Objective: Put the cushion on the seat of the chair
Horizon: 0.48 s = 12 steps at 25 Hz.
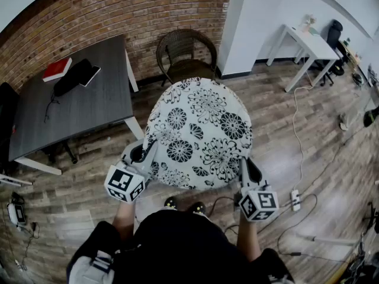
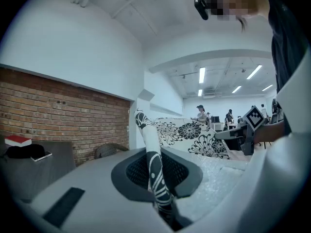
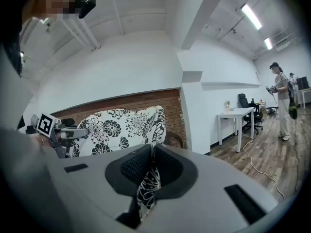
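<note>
A round white cushion [image 1: 198, 134] with black flower print hangs flat in the air in front of me. My left gripper [image 1: 141, 154] is shut on its near left edge, and my right gripper [image 1: 247, 169] is shut on its near right edge. In the left gripper view the cushion's edge [image 2: 154, 171] runs pinched between the jaws; in the right gripper view the fabric edge [image 3: 148, 181] is clamped the same way. A brown wicker chair [image 1: 185, 52] stands beyond the cushion against the brick wall, its seat partly hidden by the cushion.
A dark table [image 1: 74, 102] with a red book [image 1: 57, 69] and a black bag stands to the left. A white desk [image 1: 305, 43] with an office chair is at the far right. Cables and a power strip [image 1: 295, 199] lie on the wood floor.
</note>
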Each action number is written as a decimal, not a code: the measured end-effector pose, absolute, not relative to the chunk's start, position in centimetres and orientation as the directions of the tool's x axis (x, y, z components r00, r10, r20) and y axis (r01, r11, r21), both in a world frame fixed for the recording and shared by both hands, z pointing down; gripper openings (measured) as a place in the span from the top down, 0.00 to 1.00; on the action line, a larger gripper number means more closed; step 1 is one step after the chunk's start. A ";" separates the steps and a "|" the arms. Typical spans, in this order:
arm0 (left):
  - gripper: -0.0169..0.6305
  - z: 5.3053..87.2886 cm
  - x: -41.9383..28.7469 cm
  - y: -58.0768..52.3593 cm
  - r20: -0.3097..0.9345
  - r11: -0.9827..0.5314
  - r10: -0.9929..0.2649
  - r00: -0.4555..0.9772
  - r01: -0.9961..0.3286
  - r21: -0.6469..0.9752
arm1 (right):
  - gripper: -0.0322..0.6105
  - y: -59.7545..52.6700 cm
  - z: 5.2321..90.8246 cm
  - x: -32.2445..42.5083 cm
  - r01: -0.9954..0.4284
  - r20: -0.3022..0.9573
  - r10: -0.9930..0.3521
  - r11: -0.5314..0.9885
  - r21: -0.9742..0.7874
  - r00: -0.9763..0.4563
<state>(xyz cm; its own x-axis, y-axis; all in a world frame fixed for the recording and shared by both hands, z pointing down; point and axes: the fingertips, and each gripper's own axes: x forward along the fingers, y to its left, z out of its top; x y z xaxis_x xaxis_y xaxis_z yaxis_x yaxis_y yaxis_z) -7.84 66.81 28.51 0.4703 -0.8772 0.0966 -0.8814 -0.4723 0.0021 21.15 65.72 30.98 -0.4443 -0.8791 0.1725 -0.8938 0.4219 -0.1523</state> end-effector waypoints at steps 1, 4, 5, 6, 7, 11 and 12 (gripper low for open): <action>0.95 28.6 -7.9 66.8 0.099 -0.470 -0.878 0.468 -0.882 0.003 | 0.91 65.7 31.0 21.1 -0.893 0.173 -0.878 0.424 -0.153 -0.446; 0.95 28.6 -8.0 66.6 0.101 -0.470 -0.878 0.468 -0.883 -0.003 | 0.91 65.5 31.2 21.0 -0.893 0.174 -0.878 0.424 -0.154 -0.447; 0.95 28.6 -8.0 66.5 0.102 -0.473 -0.877 0.470 -0.881 -0.007 | 0.91 65.5 31.2 21.1 -0.894 0.173 -0.879 0.421 -0.155 -0.445; 0.95 28.6 -8.0 66.5 0.104 -0.476 -0.875 0.473 -0.879 -0.009 | 0.91 65.5 31.2 21.1 -0.895 0.172 -0.881 0.418 -0.157 -0.442; 0.96 28.7 -8.0 66.4 0.107 -0.479 -0.873 0.476 -0.878 -0.008 | 0.91 65.5 31.3 21.1 -0.896 0.171 -0.882 0.415 -0.160 -0.439; 0.95 29.0 -8.0 66.2 0.113 -0.495 -0.864 0.491 -0.869 -0.007 | 0.91 65.7 31.6 20.9 -0.896 0.163 -0.886 0.405 -0.180 -0.433; 0.95 29.1 -8.0 66.1 0.114 -0.500 -0.861 0.496 -0.866 -0.007 | 0.91 65.8 31.7 20.9 -0.897 0.159 -0.888 0.403 -0.184 -0.431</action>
<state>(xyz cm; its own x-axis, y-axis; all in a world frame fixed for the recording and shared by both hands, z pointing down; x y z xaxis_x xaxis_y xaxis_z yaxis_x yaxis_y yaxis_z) -7.99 66.10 29.09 0.4959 -0.8608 0.1141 -0.8661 -0.4999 -0.0066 20.91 65.81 31.71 -0.4314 -0.8880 0.1588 -0.8967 0.4027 -0.1839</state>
